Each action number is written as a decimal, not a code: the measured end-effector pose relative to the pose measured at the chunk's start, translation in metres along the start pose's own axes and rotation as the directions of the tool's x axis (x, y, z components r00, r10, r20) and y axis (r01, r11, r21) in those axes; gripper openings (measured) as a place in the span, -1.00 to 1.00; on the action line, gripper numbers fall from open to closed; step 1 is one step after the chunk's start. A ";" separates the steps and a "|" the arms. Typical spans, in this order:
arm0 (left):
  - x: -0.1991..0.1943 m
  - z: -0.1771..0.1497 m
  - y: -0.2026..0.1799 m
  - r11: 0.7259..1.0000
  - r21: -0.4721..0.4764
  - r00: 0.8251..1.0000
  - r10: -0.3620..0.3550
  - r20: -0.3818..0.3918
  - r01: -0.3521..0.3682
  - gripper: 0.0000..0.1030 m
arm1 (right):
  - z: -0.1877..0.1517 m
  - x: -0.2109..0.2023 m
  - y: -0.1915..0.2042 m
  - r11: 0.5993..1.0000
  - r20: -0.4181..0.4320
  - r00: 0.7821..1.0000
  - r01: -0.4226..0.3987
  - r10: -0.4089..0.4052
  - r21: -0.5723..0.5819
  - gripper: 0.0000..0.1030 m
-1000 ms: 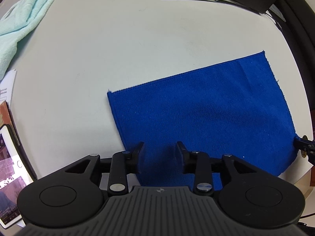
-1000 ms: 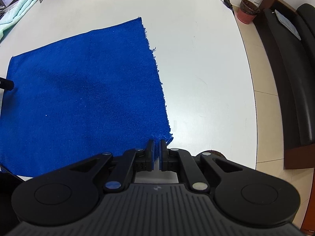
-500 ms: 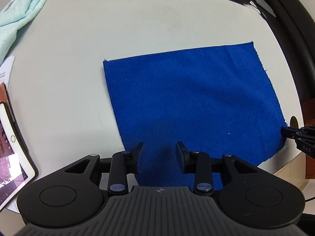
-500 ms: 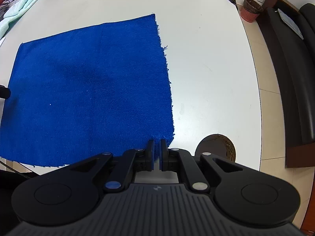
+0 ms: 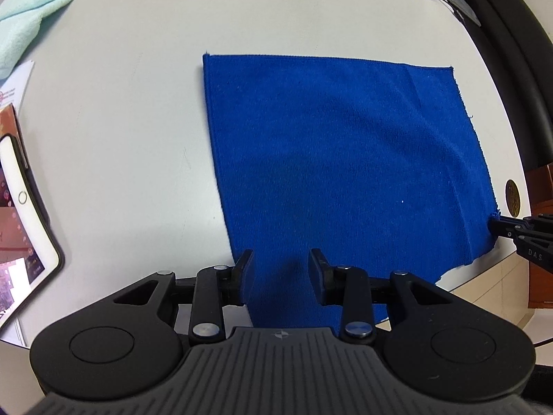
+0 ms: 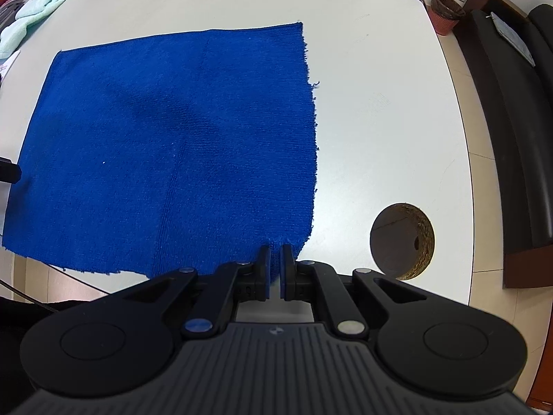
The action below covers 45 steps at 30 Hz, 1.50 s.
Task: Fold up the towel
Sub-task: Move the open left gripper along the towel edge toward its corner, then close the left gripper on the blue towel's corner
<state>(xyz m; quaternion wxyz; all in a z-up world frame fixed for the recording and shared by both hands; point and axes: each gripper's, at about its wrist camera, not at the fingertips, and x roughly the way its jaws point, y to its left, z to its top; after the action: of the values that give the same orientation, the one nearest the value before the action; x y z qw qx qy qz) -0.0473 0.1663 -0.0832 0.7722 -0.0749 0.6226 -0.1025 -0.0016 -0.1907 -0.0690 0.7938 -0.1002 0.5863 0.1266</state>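
Observation:
A blue towel [image 5: 345, 159] [image 6: 172, 145] lies spread flat on the white table [image 5: 121, 121]; its near edge hangs a little past the table's front edge. My right gripper [image 6: 274, 259] is shut on the towel's near right corner, which is pinched between the pads; the left wrist view shows this gripper [image 5: 494, 224] at the far right. My left gripper [image 5: 280, 266] stands over the towel's left edge with its jaws apart and flat cloth between them. Its left finger [image 5: 243, 273] covers that edge. Its tip [image 6: 8, 173] shows at the towel's left side.
A pale green towel [image 5: 34, 10] [image 6: 45, 0] lies at the far left. A tablet [image 5: 24, 207] and papers [image 5: 17, 83] sit left of my left gripper. A round cable hole [image 6: 402, 242] opens right of the towel. A black sofa [image 6: 518, 103] stands beyond the table's right edge.
The towel has swung round and slid toward the front edge with both grippers, so its far edge now runs level and its near edge overhangs. Neither gripper's opening changed.

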 end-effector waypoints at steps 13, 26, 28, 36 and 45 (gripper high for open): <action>-0.002 0.000 0.010 0.999 0.019 0.999 -0.032 -0.015 0.032 -0.29 | 0.000 -0.005 0.011 1.000 -0.020 1.000 -0.005 0.005 -0.003 -0.89; -0.004 -0.005 0.024 0.992 -0.009 0.991 -0.129 -0.021 0.129 -0.29 | 0.001 0.001 0.005 1.000 -0.020 1.000 -0.002 0.003 0.020 -0.89; -0.008 -0.008 0.031 0.989 -0.032 0.989 -0.146 -0.015 0.145 -0.29 | -0.001 -0.001 0.005 1.000 -0.018 1.000 -0.004 0.005 0.023 -0.89; -0.012 -0.024 0.065 0.951 -0.203 0.970 -0.243 -0.021 0.233 -0.29 | -0.008 0.003 0.001 1.000 -0.020 1.000 -0.010 0.011 0.023 -0.89; 0.004 -0.042 0.083 0.858 -0.423 0.947 -0.322 0.002 0.293 -0.29 | -0.013 0.005 -0.002 0.999 -0.022 0.999 -0.026 0.026 0.021 -0.89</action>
<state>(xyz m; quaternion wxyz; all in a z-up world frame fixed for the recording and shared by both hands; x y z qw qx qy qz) -0.0820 0.2459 -0.1161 0.6900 -0.3330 0.6362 -0.0914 -0.0110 -0.1957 -0.0773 0.7864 -0.0858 0.5978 0.1299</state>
